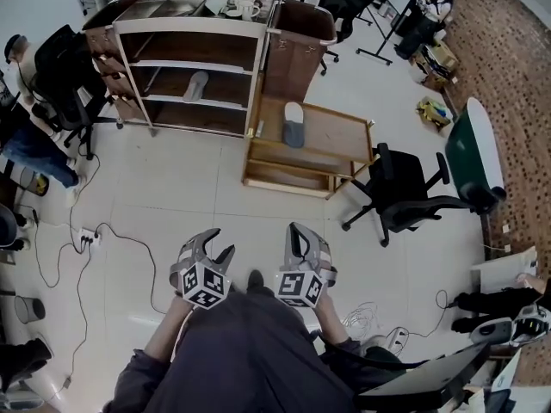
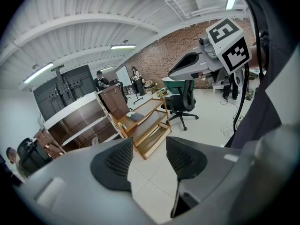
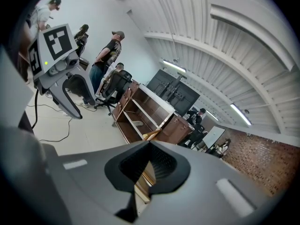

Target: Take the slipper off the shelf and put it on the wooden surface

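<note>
A grey and white slipper (image 1: pixel 294 124) lies on the top of the low wooden stand (image 1: pixel 337 132), right of the white-framed shelf (image 1: pixel 185 63). Another grey slipper (image 1: pixel 196 85) rests on the shelf's middle board. Both grippers are held low over the floor, well short of the shelf and stand. My left gripper (image 1: pixel 219 243) is open with nothing between its pads (image 2: pixel 114 162); through the gap I see floor, and the stand's slipper (image 2: pixel 136 116) shows farther off. My right gripper (image 1: pixel 296 231) is shut and empty; in its own view the shelf slipper (image 3: pixel 136 124) shows far beyond the right gripper (image 3: pixel 149 165).
A black office chair (image 1: pixel 403 194) stands right of the stand, a brown cabinet (image 1: pixel 297 48) behind it. Cables and a power strip (image 1: pixel 86 235) lie on the floor at left. People stand at the left edge (image 1: pixel 30 140). A green table (image 1: pixel 472 151) is at right.
</note>
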Tool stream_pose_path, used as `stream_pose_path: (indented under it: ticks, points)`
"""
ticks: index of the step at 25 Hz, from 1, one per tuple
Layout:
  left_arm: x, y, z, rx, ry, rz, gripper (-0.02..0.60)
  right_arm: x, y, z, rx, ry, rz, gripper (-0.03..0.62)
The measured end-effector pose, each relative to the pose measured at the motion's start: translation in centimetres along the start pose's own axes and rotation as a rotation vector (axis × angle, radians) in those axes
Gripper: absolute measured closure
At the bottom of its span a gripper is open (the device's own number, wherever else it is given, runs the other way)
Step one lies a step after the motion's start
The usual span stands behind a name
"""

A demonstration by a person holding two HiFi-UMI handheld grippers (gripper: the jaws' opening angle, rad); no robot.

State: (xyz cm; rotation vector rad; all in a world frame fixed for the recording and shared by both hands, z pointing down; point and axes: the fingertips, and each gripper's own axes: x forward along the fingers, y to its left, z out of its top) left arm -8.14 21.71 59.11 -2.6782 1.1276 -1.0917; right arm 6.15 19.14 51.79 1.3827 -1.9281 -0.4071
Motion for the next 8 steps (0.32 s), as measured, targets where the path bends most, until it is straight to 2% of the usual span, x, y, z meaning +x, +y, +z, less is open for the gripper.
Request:
stream_pose_path:
  ticks: [8]
  points:
    - [0.43,-0.04,0.04,-0.003,-0.006,-0.004,0.340,0.60,0.19,0.53,-0.007,-0.005,0.013,0.592]
